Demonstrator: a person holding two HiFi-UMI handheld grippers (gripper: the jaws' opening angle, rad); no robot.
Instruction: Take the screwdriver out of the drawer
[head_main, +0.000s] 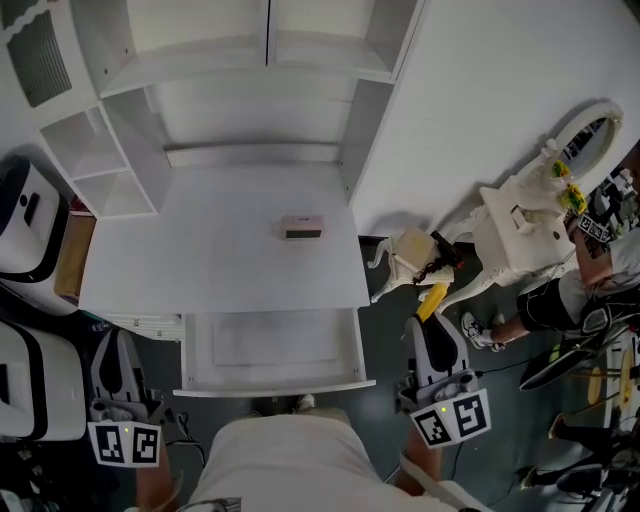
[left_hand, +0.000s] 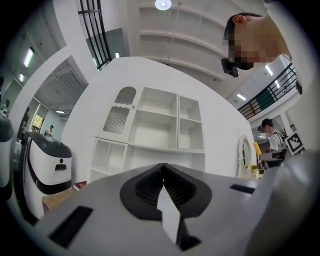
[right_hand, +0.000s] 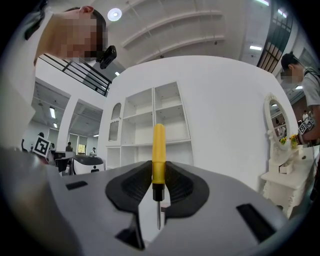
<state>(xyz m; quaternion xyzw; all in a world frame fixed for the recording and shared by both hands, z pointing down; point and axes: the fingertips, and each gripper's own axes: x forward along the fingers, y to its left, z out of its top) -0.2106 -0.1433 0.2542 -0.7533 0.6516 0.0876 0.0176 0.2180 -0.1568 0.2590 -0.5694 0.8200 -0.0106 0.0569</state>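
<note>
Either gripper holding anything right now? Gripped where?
Right gripper clamps the yellow-handled screwdriver by its handle, near the black collar, with the handle end sticking out past the tips. Left gripper is shut and empty.

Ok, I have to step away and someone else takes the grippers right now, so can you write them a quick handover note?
The left gripper has its jaws together and is empty, low at the left of the drawer.
The right gripper is shut on the yellow screwdriver, handle pointing forward past the jaws, to the right of the desk.
The drawer is pulled open and looks empty.
Done: screwdriver is out.
Left: probably set it down and shut the drawer.
</note>
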